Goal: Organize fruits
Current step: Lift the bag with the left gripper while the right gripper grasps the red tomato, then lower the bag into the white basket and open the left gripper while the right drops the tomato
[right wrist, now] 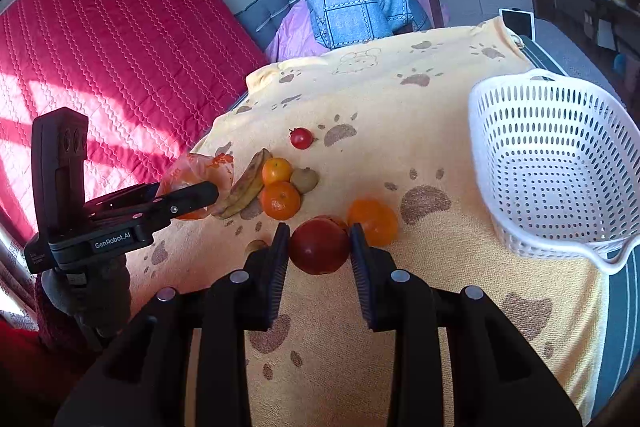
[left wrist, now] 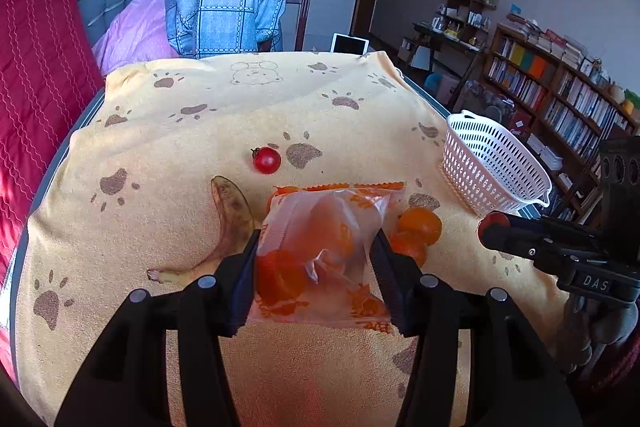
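My left gripper [left wrist: 316, 247] is shut on a clear orange-printed plastic bag [left wrist: 324, 227] with orange fruit inside, held above the yellow paw-print blanket [left wrist: 200, 131]. In the right wrist view the same bag [right wrist: 188, 171] hangs at the left. My right gripper [right wrist: 320, 239] is shut on a dark red apple [right wrist: 319, 247], raised off the blanket. On the blanket lie a spotted banana [left wrist: 232, 215], a cherry tomato [left wrist: 266, 160], a kiwi [right wrist: 305, 180] and three mandarins [right wrist: 280, 201]. An empty white perforated basket [right wrist: 552, 163] stands at the right edge.
A red quilted mattress [right wrist: 120, 47] leans along the left side. Blue pillows [left wrist: 224, 11] and a white tablet [left wrist: 350, 43] sit beyond the far edge. Bookshelves [left wrist: 560, 95] line the right wall. The blanket ends just past the basket [left wrist: 492, 167].
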`<state>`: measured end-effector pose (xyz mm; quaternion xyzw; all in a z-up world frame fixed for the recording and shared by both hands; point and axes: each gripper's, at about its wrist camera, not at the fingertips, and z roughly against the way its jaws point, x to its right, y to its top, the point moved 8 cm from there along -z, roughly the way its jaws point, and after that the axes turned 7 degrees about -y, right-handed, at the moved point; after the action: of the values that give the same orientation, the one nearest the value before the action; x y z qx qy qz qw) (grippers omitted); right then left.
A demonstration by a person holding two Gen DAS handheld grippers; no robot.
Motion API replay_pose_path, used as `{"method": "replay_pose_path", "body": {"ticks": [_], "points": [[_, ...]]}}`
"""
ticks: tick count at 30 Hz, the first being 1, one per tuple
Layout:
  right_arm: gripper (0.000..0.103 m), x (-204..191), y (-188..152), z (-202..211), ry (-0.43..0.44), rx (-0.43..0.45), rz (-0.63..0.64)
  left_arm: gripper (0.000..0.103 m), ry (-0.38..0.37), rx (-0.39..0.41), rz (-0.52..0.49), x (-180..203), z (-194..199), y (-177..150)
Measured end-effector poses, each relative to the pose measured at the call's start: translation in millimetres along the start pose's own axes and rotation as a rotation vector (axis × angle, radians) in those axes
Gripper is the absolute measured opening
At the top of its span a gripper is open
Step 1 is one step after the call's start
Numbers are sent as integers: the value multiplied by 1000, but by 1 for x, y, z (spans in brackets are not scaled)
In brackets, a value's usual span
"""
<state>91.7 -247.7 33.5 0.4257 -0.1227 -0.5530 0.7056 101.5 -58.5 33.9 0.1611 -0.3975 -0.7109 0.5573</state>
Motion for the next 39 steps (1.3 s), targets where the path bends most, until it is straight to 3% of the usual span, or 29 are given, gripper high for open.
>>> {"method": "replay_pose_path", "body": {"ticks": [6,15,16,17,18,19,29,39], "points": [[31,48,27,30,-121,112,-81,53,-4,8,-23,13,-1,9],[33,126,30,40,-332,160,-198,53,-15,6,-58,33,-11,21],[38,132,29,41,-337,163,-215,53,-17,7,-64,36,-13,23],[55,138,29,43,-348,173,-234,53,-20,7,-71,39,-15,25],[62,143,29,46,-360,188,-250,53,-23,6,-76,42,-16,27],[66,146,28,47,-376,200,-258,53,-27,6,-83,46,-18,29],[66,173,25,83,-593,372,-316,53,-86,7,-185,96,-47,57],[70,180,20,101,-654,452,-348,54,-176,-8,-250,154,-93,79]]}}
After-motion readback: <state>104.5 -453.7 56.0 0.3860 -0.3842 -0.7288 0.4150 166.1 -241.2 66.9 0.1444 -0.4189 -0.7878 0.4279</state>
